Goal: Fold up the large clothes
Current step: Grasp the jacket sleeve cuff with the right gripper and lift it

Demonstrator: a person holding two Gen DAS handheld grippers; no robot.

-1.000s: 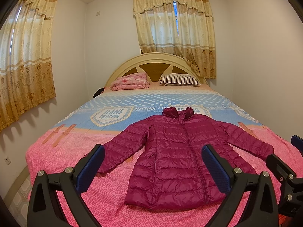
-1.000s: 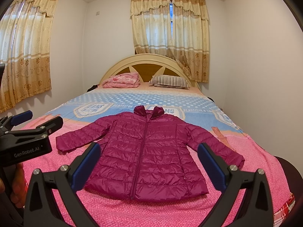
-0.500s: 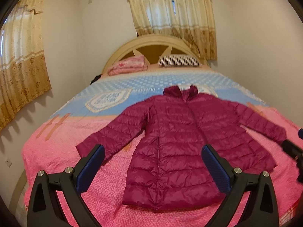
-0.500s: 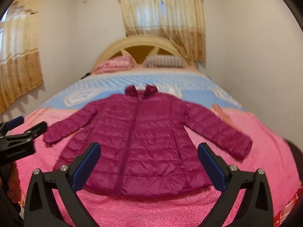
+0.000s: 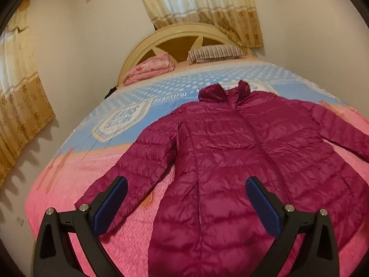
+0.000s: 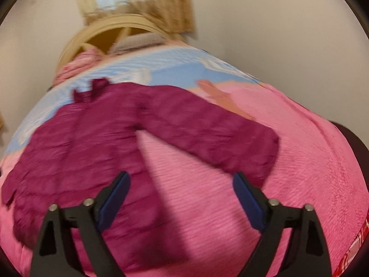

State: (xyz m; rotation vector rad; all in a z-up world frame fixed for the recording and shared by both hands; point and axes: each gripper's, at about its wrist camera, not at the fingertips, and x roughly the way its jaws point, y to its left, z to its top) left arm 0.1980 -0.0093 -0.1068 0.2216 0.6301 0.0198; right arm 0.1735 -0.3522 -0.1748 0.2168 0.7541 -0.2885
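Jacket (image 5: pixel 242 161) flat, front up, sleeves spread on bed (image 5: pixel 69 180), unfolded; left gripper (image 5: pixel 184 196) and right gripper (image 6: pixel 180 191) both wide open, empty, above cuffs; step looks like approach, next probably pinch each sleeve and fold inward.

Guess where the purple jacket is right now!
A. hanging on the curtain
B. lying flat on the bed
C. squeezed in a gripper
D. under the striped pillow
B: the jacket lies spread flat on the bed, sleeves out, and both grippers are open and empty.
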